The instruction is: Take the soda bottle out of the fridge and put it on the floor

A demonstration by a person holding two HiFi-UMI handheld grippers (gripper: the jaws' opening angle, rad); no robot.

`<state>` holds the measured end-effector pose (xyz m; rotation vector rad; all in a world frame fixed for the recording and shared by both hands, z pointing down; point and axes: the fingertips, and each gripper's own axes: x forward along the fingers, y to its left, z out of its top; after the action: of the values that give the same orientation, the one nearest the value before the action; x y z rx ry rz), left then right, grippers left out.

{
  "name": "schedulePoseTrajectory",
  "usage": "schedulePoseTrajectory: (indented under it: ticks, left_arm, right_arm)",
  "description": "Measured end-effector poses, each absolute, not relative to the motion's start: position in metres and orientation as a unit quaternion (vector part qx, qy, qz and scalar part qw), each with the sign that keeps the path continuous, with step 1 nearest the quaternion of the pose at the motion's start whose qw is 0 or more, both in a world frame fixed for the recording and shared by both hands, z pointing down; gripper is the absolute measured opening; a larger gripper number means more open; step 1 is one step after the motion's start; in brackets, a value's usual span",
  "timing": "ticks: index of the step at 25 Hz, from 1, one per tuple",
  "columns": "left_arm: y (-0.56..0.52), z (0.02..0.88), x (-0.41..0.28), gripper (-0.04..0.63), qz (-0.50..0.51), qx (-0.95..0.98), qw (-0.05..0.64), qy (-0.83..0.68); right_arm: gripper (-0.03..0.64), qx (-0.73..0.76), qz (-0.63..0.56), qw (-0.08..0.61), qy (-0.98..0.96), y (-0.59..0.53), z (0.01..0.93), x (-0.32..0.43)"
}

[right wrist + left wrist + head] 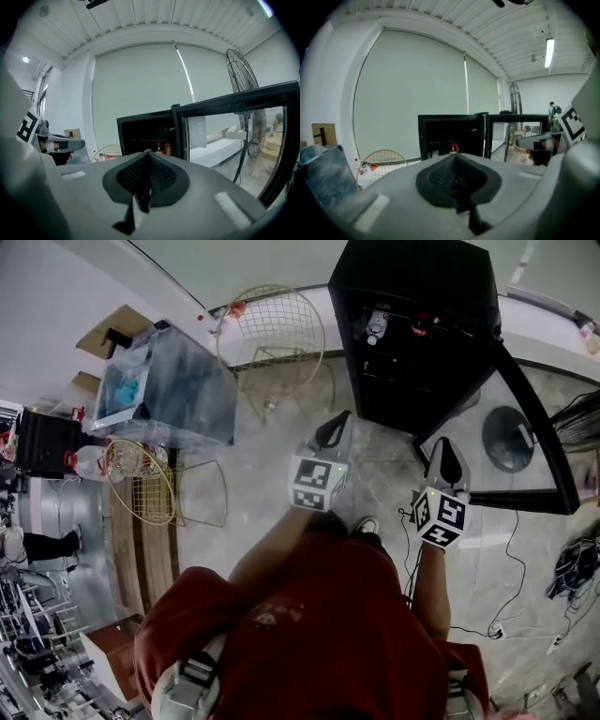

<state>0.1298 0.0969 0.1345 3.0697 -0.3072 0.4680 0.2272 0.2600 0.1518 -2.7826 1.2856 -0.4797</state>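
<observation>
In the head view, the black fridge [412, 324] stood at the upper right of the frame. Its glass door [539, 442] was swung open toward the right edge. Small items sat on a shelf inside, too small to tell apart. Below it, over the pale floor [272, 484], the left gripper [333, 430] and the right gripper [448, 457] both pointed up-frame at the fridge, well short of it. A gold wire chair [274, 326] stood at the top centre.

In the left gripper view, the left gripper [454, 156] had its dark pads pressed together with nothing between them. Just above their tip, the soda bottle [453, 149] showed as a small red-topped shape on a shelf inside the open fridge [450, 133].

In the right gripper view, the right gripper [146, 153] was likewise closed and empty. The soda bottle [159, 148] stood upright on the shelf just beside a can [168, 149], at the frame's centre.
</observation>
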Motion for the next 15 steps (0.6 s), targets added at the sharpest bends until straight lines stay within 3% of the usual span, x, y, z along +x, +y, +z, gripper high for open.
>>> schedulePoseTrajectory:
  ticks: [15]
  left_arm:
    - [-0.009, 0.141, 0.158, 0.0, 0.126, 0.988, 0.016, -0.091]
  right_arm:
    - [0.002, -0.902, -0.139, -0.022, 0.408, 0.154, 0.141, 0.26]
